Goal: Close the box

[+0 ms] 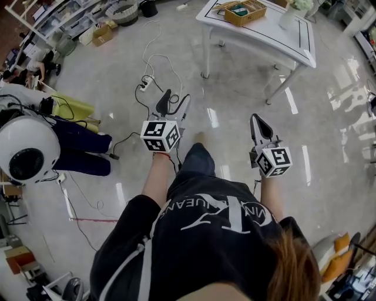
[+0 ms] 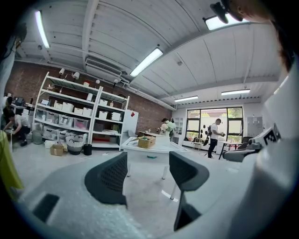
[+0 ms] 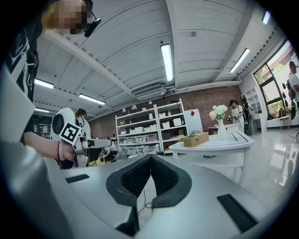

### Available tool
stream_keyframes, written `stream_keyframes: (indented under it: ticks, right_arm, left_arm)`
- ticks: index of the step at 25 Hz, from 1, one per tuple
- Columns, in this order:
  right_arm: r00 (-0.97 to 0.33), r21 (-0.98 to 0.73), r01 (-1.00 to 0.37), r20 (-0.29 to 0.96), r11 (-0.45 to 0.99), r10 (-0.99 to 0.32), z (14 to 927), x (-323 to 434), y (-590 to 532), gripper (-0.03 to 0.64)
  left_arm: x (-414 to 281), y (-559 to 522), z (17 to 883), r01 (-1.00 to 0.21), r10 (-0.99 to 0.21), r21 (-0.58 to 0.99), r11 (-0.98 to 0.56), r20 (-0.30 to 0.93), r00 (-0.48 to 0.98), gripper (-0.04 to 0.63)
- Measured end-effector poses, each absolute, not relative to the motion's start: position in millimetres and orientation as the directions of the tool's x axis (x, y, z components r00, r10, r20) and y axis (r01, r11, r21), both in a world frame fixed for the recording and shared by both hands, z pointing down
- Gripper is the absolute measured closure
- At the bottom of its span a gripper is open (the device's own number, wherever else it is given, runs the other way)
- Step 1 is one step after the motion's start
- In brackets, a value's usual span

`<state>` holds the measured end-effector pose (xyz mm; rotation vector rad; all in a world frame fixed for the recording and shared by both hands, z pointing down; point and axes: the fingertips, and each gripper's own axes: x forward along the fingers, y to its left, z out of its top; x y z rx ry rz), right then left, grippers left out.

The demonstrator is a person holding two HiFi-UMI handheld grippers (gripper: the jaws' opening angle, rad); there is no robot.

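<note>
Nothing looks done yet — the box (image 1: 245,12) sits open on the far bench (image 1: 276,38), well apart from the 2 grippers, which hang over the floor. The left gripper (image 2: 148,163) has its fingers (image 2: 110,179) spread wide, nothing between them; the right gripper (image 3: 150,161) has them pressed together, empty. The approach and the closing both remain.
</note>
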<state>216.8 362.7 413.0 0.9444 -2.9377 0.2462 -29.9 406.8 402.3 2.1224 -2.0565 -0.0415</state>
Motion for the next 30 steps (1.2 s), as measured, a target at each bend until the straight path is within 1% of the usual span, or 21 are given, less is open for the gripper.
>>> stream_keyframes:
  ticks: [7,14,21,30]
  right_arm:
    - [-0.81,-0.141,-0.586,0.131,0.798,-0.572,421.0,183.6,299.4,0.618]
    - [-0.783,-0.146,-0.621,0.162,0.77,-0.601,422.1,150.3,229.6,0.618]
    - [-0.755,-0.157,-0.654,0.188,0.74,-0.628,423.9,115.8,172.9,0.618]
    - [-0.731,-0.154,-0.682,0.179,0.715,-0.659,429.3,67.2,104.4,0.618]
  left_arm:
    - [-54.9,335.9,408.8,-0.995,-0.984,0.085,-0.057,0.162,0.07,0.31]
    - [-86.2,264.1,414.4,-0.988,-0.974,0.109,-0.106,0.191,0.125,0.311]
    - [-134.9,200.3,419.1,-0.982,-0.969,0.17,-0.08,0.218,0.117,0.322]
    - [-183.2,121.6,430.1,-0.973,-0.958,0.202,-0.111,0.239,0.159,0.322]
